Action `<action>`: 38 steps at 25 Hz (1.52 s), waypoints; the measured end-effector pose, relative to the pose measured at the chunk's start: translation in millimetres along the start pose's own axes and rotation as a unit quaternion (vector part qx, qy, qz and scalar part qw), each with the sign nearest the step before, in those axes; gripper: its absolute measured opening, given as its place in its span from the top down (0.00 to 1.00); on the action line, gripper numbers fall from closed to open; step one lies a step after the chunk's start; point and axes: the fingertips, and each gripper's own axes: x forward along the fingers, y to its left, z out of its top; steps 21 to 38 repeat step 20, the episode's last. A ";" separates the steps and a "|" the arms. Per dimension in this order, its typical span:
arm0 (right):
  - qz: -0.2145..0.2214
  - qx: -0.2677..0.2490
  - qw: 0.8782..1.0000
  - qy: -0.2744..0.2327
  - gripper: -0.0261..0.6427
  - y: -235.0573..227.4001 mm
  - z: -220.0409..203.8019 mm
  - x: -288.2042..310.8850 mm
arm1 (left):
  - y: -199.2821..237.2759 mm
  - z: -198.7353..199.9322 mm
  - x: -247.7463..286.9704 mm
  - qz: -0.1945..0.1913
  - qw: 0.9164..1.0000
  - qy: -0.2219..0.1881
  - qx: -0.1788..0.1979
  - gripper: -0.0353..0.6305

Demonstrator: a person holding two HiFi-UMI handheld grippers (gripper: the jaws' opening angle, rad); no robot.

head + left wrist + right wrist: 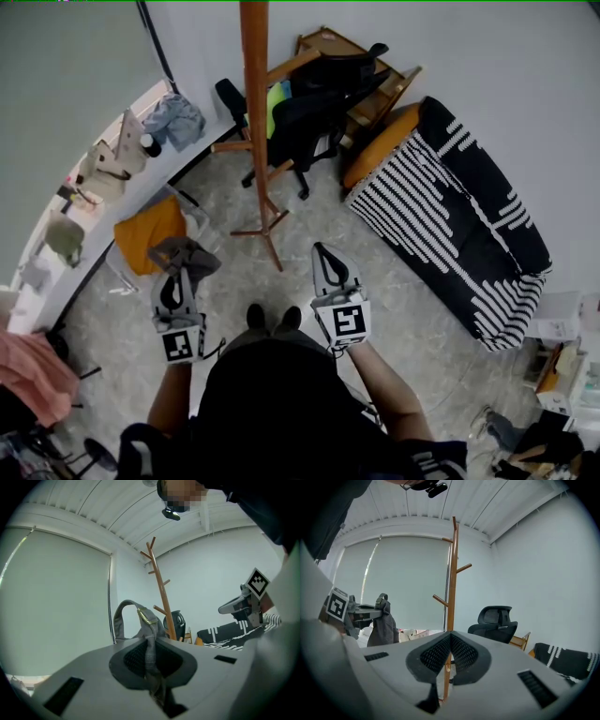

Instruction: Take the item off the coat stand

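Note:
The item is a grey bag (185, 254) with a strap and a gold buckle (149, 617). It hangs free of the wooden coat stand (255, 103), held out to the stand's left. My left gripper (176, 277) is shut on the bag's strap (150, 649), which runs up between the pads. My right gripper (324, 253) is held beside it at the right, shut, with nothing between its pads (440, 653). In the right gripper view the bag (384, 627) dangles from the left gripper, and the stand (452, 583) rises straight ahead with bare pegs.
A black office chair (309, 117) stands behind the stand's foot. A black and white striped sofa (459, 202) fills the right side. A white desk (178, 155) with loose things runs along the left wall, with an orange chair (148, 232) by it.

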 end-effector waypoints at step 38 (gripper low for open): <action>-0.008 -0.001 1.000 0.002 0.93 -6.3 2.0 8.7 | 4.3 -3.4 3.6 0.001 1.000 0.008 0.000 0.90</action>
